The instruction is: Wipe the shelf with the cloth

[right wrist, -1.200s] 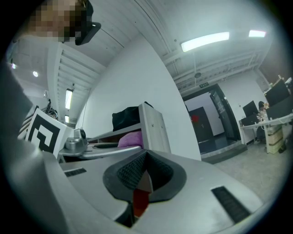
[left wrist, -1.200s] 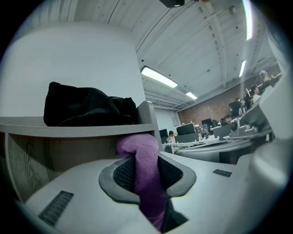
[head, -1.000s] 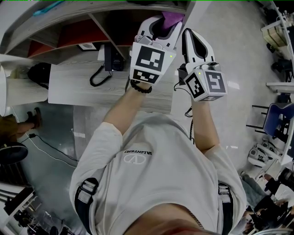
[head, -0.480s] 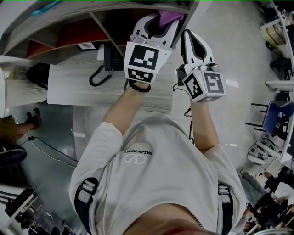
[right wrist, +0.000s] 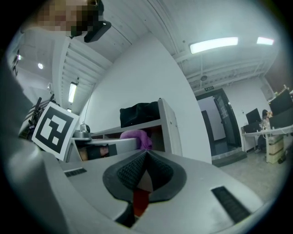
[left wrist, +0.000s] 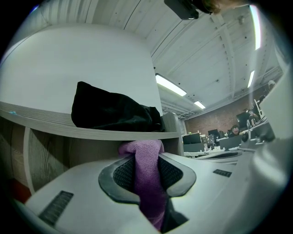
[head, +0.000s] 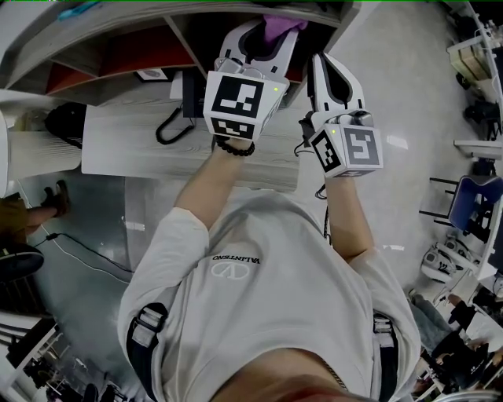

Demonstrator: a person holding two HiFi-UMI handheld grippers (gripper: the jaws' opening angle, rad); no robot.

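Note:
A purple cloth (left wrist: 147, 183) is pinched between the jaws of my left gripper (left wrist: 145, 157), its bunched end sticking out past the tips. In the head view the left gripper (head: 263, 35) reaches into the rightmost compartment of the wooden shelf (head: 314, 14), with the cloth (head: 281, 22) under the top board. The shelf board (left wrist: 91, 131) lies just beyond the cloth; whether they touch is unclear. My right gripper (head: 330, 74) hangs shut and empty to the right, outside the shelf's end panel. The right gripper (right wrist: 145, 153) looks at the cloth (right wrist: 137, 136) from the side.
A black bag (left wrist: 114, 112) sits on top of the shelf. Below the shelf is a pale wooden desk (head: 134, 145) with a black telephone (head: 185, 98). Red panels (head: 134, 53) back the other compartments. A blue chair (head: 475, 208) stands at the far right.
My left gripper has pushed forward and a little left, carrying the cloth deeper into the shelf compartment. The right gripper has barely shifted.

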